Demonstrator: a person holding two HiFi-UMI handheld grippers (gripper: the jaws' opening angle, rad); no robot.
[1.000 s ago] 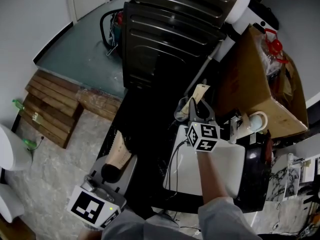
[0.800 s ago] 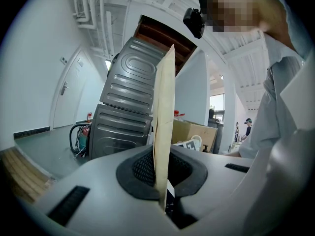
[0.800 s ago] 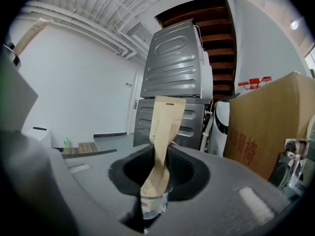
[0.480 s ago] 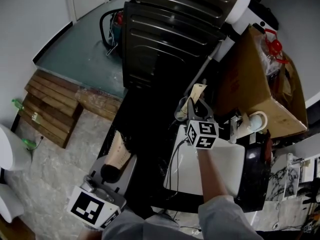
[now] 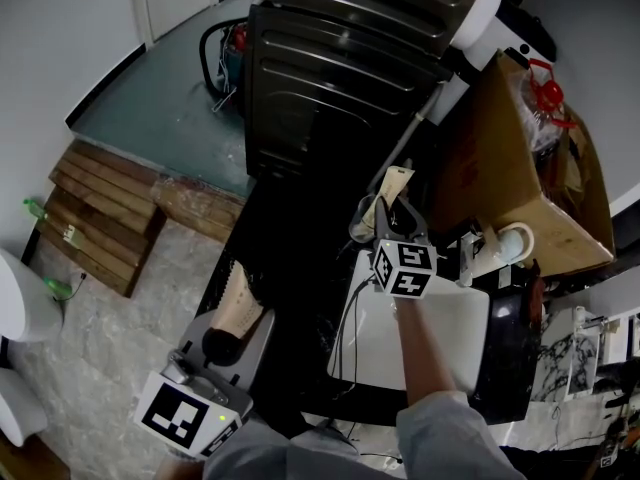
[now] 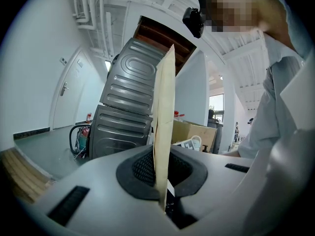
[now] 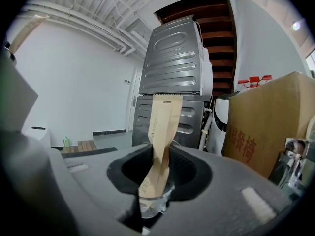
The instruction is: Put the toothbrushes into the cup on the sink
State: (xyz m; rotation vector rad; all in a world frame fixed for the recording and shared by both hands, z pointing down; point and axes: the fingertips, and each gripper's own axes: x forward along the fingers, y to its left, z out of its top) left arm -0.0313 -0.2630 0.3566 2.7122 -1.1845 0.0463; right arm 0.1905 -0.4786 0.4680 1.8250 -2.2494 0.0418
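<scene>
My right gripper point(image 5: 394, 210) is over the back left corner of the white sink point(image 5: 450, 340), with a clear cup point(image 5: 361, 230) just beneath its jaws. A tan paper-wrapped toothbrush point(image 5: 399, 181) stands upright between them. In the right gripper view this packet point(image 7: 163, 124) twists down into the cup point(image 7: 150, 206). The right gripper point(image 7: 160, 167) is opening its jaws while both pads still touch the packet. My left gripper point(image 5: 226, 338) hangs low at the left, shut on a second tan toothbrush packet point(image 5: 238, 296). That packet point(image 6: 165, 117) stands edge-on in the left gripper point(image 6: 163, 183).
A dark grey stacked washer and dryer point(image 5: 340, 58) stands behind the black counter. A cardboard box point(image 5: 500, 168) sits at the back right, with a white mug point(image 5: 516, 242) beside the sink. A cable point(image 5: 345, 318) hangs over the sink's left rim. Wooden boards point(image 5: 100, 218) lie on the floor.
The right gripper and its packet edged slightly up the picture, then held still. The left gripper has not moved.
</scene>
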